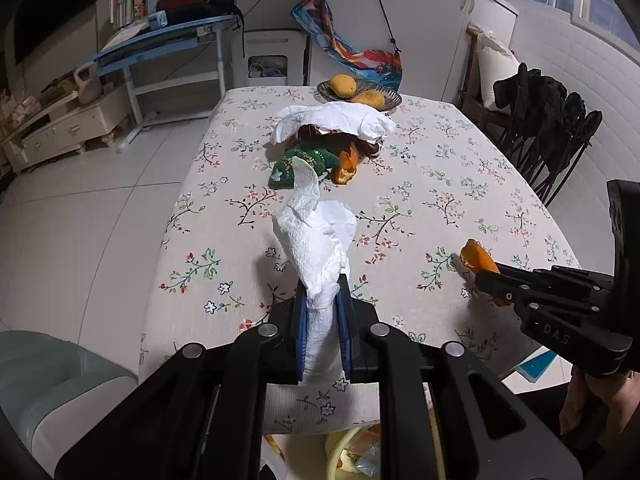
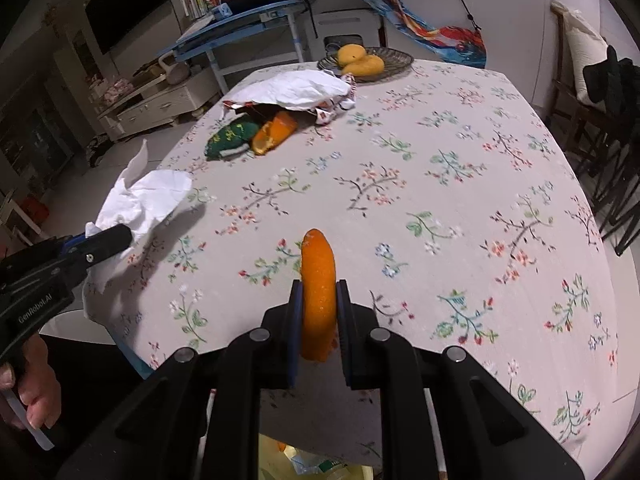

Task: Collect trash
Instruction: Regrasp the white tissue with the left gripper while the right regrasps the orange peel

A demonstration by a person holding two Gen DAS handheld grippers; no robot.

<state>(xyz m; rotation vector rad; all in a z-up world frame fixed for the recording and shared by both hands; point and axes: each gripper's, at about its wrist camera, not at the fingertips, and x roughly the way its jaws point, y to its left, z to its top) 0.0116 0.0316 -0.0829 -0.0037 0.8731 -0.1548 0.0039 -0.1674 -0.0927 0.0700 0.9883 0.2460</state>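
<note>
My left gripper (image 1: 323,300) is shut on a crumpled white paper towel (image 1: 316,236) and holds it above the near edge of the floral table (image 1: 460,168). It also shows in the right wrist view (image 2: 106,236), with the towel (image 2: 148,196). My right gripper (image 2: 319,292) is shut on an orange peel (image 2: 318,272), above the table's near side; it shows in the left wrist view (image 1: 486,276) with the peel (image 1: 478,260). More trash lies mid-table: a white tissue (image 1: 332,122), a green wrapper (image 1: 304,162) and another orange peel (image 1: 346,168).
A dish with two mangoes (image 1: 360,92) stands at the table's far edge. Below the near edge a bin with trash (image 2: 316,464) shows. Dark chairs (image 1: 548,128) stand on the right. A blue desk (image 1: 160,44) stands beyond the table on the left.
</note>
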